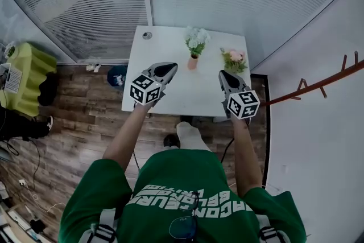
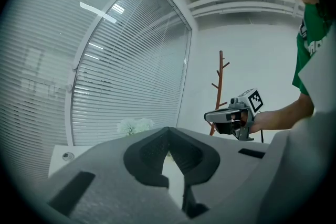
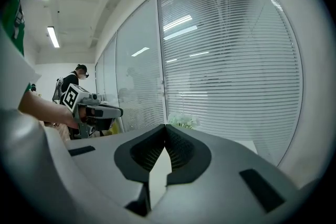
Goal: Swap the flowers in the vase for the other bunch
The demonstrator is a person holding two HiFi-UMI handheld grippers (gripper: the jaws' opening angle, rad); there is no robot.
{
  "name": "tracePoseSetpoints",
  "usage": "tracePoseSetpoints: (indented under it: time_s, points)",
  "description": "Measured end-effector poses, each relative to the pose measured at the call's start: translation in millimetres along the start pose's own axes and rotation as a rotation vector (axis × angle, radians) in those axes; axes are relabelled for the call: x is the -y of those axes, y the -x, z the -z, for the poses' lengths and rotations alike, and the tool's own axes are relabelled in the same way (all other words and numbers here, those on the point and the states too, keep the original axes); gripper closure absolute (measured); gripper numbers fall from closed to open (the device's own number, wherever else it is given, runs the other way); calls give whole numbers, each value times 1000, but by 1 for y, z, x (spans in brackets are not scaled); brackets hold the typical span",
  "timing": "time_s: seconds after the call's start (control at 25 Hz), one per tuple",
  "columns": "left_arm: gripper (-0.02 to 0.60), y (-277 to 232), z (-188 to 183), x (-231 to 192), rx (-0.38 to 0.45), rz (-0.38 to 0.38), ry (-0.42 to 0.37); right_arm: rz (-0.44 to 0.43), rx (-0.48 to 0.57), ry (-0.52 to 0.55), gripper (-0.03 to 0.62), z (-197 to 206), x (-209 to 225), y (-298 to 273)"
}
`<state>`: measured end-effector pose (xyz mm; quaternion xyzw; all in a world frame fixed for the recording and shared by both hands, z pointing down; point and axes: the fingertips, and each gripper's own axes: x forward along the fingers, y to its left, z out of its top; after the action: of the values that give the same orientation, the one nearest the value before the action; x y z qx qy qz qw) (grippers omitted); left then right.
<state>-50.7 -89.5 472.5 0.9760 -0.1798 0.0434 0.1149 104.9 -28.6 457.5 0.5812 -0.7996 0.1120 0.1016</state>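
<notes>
Hovering over table (image 1: 170, 101), left gripper (image 1: 165, 70) and right gripper (image 1: 226, 75) closed tight, empty; white flowers (image 1: 196, 40) in vase (image 1: 193, 62), pink bunch (image 1: 235, 58) nearby.

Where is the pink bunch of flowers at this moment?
In the head view, the pink bunch sits on the white table near its far right corner, right of the vase with white flowers and ahead of the right gripper.

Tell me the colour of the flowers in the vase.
The flowers are white, clearest in the head view.

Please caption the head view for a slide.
Left hand-held gripper and right hand-held gripper, shut, facing white flowers in vase and pink bunch.
</notes>
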Motion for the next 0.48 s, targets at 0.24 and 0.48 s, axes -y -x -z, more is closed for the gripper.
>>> tracePoseSetpoints:
  time_s: [0.24, 0.48]
  points:
    - [574, -22, 3, -28, -20, -5, 10, -26, -13, -11, 580, 1, 17, -35]
    - [574, -51, 14, -51, -63, -10, 31, -41, -58, -35, 580, 17, 39, -67]
